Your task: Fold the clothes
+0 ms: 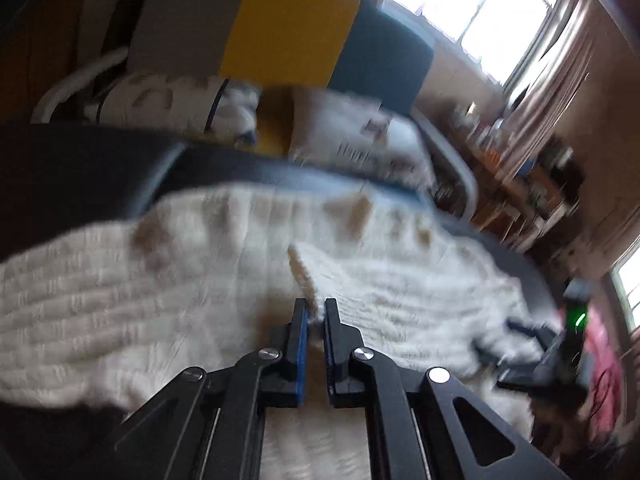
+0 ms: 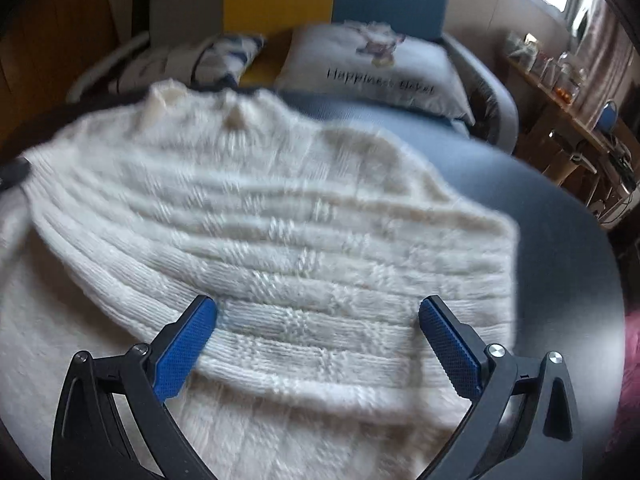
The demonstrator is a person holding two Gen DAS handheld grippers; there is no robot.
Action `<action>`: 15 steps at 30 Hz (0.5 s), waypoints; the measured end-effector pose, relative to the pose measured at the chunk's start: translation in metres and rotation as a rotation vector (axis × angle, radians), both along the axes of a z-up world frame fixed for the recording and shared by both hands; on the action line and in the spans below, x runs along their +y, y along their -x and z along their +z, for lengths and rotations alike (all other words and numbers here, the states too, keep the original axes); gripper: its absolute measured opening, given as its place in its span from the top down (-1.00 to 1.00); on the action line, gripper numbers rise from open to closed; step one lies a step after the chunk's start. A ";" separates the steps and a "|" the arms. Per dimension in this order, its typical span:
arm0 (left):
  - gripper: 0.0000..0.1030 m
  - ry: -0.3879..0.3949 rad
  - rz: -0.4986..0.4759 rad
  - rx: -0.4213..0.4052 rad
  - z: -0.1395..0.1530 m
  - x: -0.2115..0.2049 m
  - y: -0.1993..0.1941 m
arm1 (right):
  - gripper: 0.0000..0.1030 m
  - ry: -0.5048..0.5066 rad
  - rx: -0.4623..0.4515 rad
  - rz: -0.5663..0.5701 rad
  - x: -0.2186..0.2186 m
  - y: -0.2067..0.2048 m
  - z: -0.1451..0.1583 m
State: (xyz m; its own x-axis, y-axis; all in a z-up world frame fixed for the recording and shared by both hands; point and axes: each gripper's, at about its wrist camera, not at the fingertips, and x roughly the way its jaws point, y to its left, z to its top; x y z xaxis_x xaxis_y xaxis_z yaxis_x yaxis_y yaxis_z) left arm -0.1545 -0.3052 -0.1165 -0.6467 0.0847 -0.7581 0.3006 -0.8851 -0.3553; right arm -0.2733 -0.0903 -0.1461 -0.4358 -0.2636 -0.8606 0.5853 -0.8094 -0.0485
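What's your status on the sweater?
Left gripper shut on sweater edge. Right gripper open above sweater. Pillow behind, clear.

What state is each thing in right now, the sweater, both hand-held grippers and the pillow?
Sweater: spread out, one fold of knit pinched up.
Left hand-held gripper: shut on that fold.
Right hand-held gripper: open, above the sweater, holding nothing.
Pillow: lying beyond the sweater, untouched.

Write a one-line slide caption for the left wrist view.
Left gripper pinches a raised fold of the cream knit sweater spread on the bed, pillows behind.
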 end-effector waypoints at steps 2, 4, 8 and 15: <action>0.85 -0.068 0.002 -0.030 -0.011 -0.008 -0.002 | -1.00 0.029 -0.016 -0.016 0.003 0.003 0.001; 0.76 -0.135 0.004 -0.058 -0.021 -0.016 -0.003 | -1.00 0.044 -0.027 -0.011 0.005 0.004 0.009; 0.69 -0.207 0.062 0.043 0.000 -0.038 -0.003 | -1.00 0.114 -0.015 0.028 0.004 0.012 0.032; 0.63 -0.162 -0.062 0.029 0.002 -0.010 0.037 | -1.00 0.030 -0.061 0.030 -0.022 0.043 0.011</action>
State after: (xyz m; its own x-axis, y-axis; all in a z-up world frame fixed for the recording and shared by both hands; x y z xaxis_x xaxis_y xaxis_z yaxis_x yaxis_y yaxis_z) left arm -0.1920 -0.3153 -0.1144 -0.6574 0.2450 -0.7126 0.2348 -0.8320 -0.5026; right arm -0.3159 -0.1124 -0.1349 -0.3740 -0.3019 -0.8769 0.6102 -0.7921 0.0125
